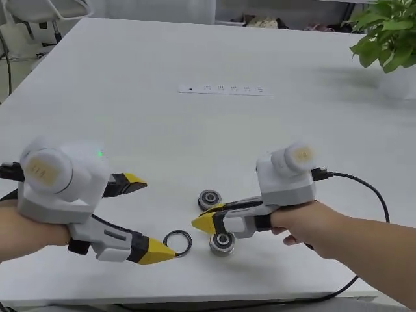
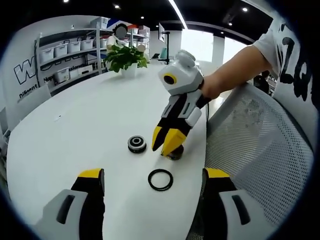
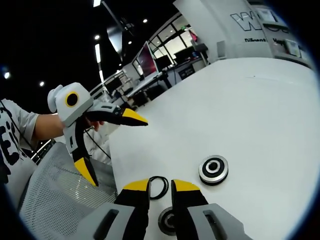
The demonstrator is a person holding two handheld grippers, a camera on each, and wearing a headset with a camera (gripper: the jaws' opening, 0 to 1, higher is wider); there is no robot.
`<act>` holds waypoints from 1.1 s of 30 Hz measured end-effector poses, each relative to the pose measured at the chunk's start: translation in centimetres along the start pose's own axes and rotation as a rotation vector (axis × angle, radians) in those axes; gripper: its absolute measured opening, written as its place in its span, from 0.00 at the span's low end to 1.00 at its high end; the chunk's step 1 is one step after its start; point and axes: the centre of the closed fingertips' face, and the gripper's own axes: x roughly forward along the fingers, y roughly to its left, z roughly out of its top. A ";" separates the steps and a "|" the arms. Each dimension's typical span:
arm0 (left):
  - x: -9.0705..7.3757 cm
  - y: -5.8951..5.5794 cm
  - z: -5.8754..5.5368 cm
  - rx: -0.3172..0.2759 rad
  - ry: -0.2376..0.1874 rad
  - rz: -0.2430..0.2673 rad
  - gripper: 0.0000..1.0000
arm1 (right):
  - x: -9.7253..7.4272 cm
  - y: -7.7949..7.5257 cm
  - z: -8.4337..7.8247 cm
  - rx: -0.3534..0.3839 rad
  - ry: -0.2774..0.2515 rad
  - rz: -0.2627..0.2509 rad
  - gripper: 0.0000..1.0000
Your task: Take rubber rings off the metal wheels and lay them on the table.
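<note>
ring (image 1: 177, 242) on desk (image 1: 195, 130), left of near wheel (image 1: 222, 244) | second wheel (image 1: 209, 199) just behind them | plant (image 1: 387, 32) far right corner

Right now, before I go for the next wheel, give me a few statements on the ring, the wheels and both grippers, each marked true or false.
1. One rubber ring lies loose on the table. True.
2. The left gripper is shut on that ring. False: its jaws stand wide open and the ring lies flat on the table, ungripped.
3. Two metal wheels sit on the table. True: the near wheel and the far wheel.
4. The right gripper has its tips at the far wheel. False: its tips, close together, are over the near wheel; the far wheel stands apart.
</note>
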 end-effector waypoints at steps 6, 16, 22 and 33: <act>0.7 0.9 0.4 -0.002 0.001 0.009 0.77 | -0.8 -0.9 0.5 -0.010 -0.019 -0.027 0.16; 1.9 1.9 0.9 0.008 0.005 0.009 0.74 | -1.8 -2.8 0.8 -0.070 -0.026 -0.098 0.21; 2.6 2.5 1.0 0.011 0.009 0.012 0.71 | -2.4 -4.0 1.4 -0.104 -0.040 -0.145 0.23; 4.3 3.0 1.2 0.018 0.023 0.005 0.62 | -2.6 -5.3 0.9 -0.125 -0.031 -0.191 0.28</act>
